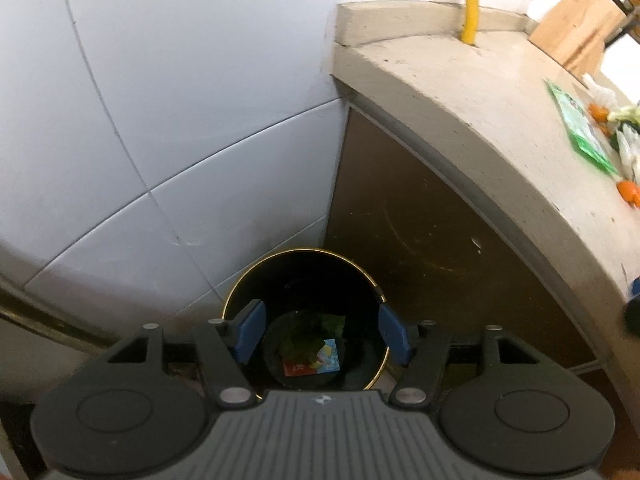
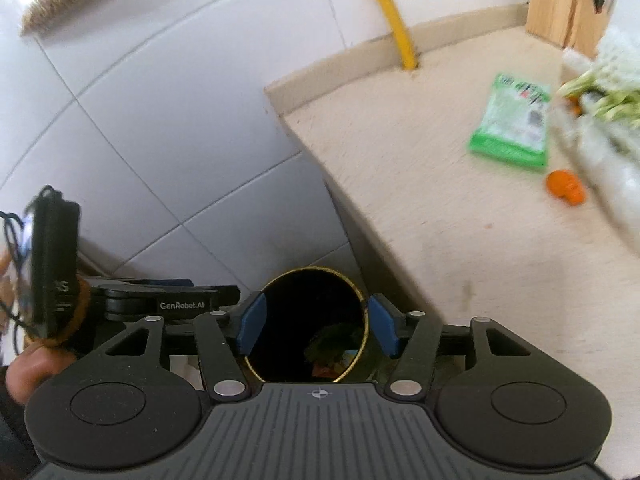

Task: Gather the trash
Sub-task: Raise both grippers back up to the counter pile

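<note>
A round black bin (image 1: pixel 240 292) with a gold rim stands on the floor in the corner below the counter. At its bottom lie green leaves and a red and blue wrapper (image 1: pixel 316 360). My left gripper (image 1: pixel 322 330) hangs above the bin mouth, open, nothing between its blue pads (image 1: pixel 250 332). My right gripper (image 2: pixel 316 326) is open and empty too, over the same bin (image 2: pixel 304 292). On the counter lie a green packet (image 2: pixel 512 128), an orange piece (image 2: pixel 566 188) and leafy scraps (image 2: pixel 604 100). The packet (image 1: pixel 580 128) also shows at the right of the left wrist view.
A beige counter (image 1: pixel 460 92) runs to the right, its brown cabinet front (image 1: pixel 420 216) beside the bin. White wall tiles (image 1: pixel 160 100) stand behind. A yellow pipe (image 2: pixel 394 16) rises from the counter, near a wooden knife block (image 2: pixel 560 4). The other gripper's body and a hand (image 2: pixel 24 372) sit at left.
</note>
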